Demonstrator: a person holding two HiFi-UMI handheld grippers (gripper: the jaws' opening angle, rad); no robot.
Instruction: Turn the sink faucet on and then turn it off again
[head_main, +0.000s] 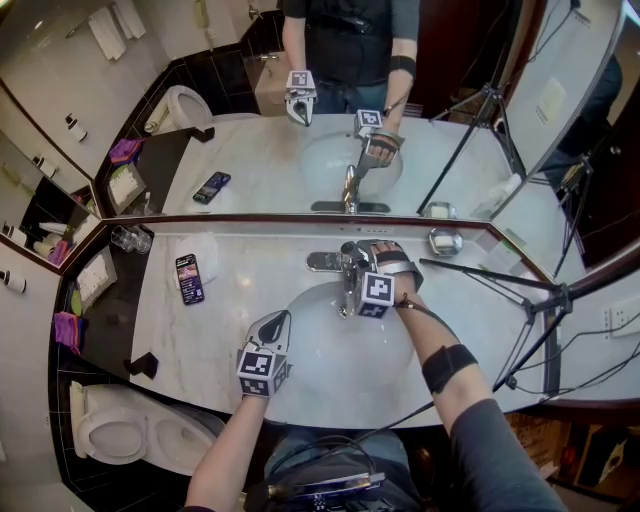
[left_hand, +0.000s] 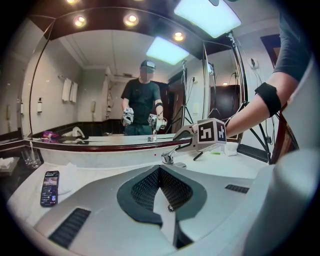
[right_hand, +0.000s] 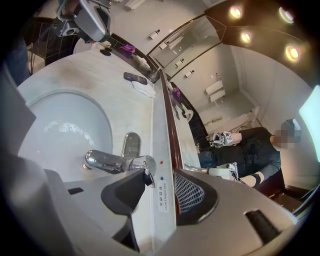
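The chrome faucet (head_main: 346, 290) stands at the back of the white sink basin (head_main: 315, 325), under the mirror. My right gripper (head_main: 360, 266) is over it, open. In the right gripper view the spout (right_hand: 102, 161) points left into the basin (right_hand: 60, 130), and the tip of the lever (right_hand: 145, 172) rests against the dark left pad (right_hand: 122, 192). The meshed right pad (right_hand: 192, 195) stands apart from the lever. I cannot make out a stream of water. My left gripper (head_main: 277, 320) hovers over the basin's near left rim, shut and empty, its tips (left_hand: 160, 170) pointing toward the faucet (left_hand: 167, 158).
A phone (head_main: 189, 278) lies on the marble counter (head_main: 240, 290) to the left, with a glass tumbler (head_main: 130, 239) in the back left corner. A soap dish (head_main: 445, 241) and tripod legs (head_main: 520, 300) are on the right. A toilet (head_main: 120, 430) stands lower left.
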